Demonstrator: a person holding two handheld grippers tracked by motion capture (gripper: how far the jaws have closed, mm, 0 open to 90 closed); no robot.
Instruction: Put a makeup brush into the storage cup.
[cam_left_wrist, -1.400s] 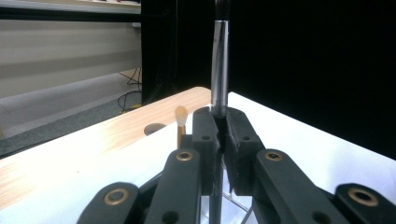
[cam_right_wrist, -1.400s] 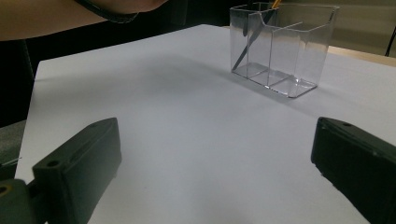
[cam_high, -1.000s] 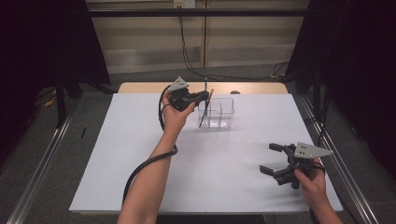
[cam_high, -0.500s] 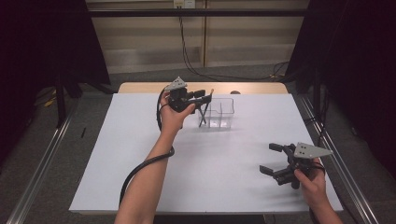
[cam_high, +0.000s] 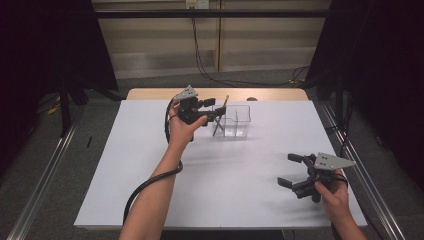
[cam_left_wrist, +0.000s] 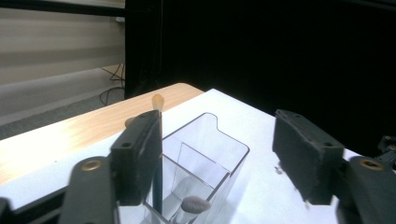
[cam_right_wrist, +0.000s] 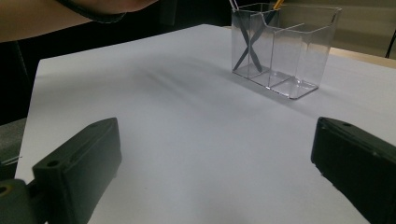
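Observation:
A clear two-compartment holder (cam_high: 235, 122) stands at the far middle of the white table (cam_high: 150, 165). Two thin dark-handled brushes (cam_right_wrist: 250, 46) cross inside its left compartment. One brush (cam_left_wrist: 158, 140) with a tan tip leans just beside the left pad (cam_left_wrist: 137, 158) of my left gripper (cam_left_wrist: 219, 140). The jaws have just been opening and now stand wide apart, with no pad pressing on the brush. In the high view the left gripper (cam_high: 212, 107) hovers at the holder's left rim. My right gripper (cam_high: 292, 171) rests open near the table's right front, nothing between its jaws (cam_right_wrist: 215, 158).
The holder's right compartment (cam_right_wrist: 303, 51) has nothing in it. A wooden strip (cam_high: 150, 94) runs along the table's far edge. Metal rails (cam_high: 45, 175) flank the table on both sides. The left forearm (cam_high: 160, 180) crosses the table's middle left.
The left gripper's jaws have gone from shut on the brush to wide apart. The brush now leans in the holder's left compartment. The right hand has stayed put.

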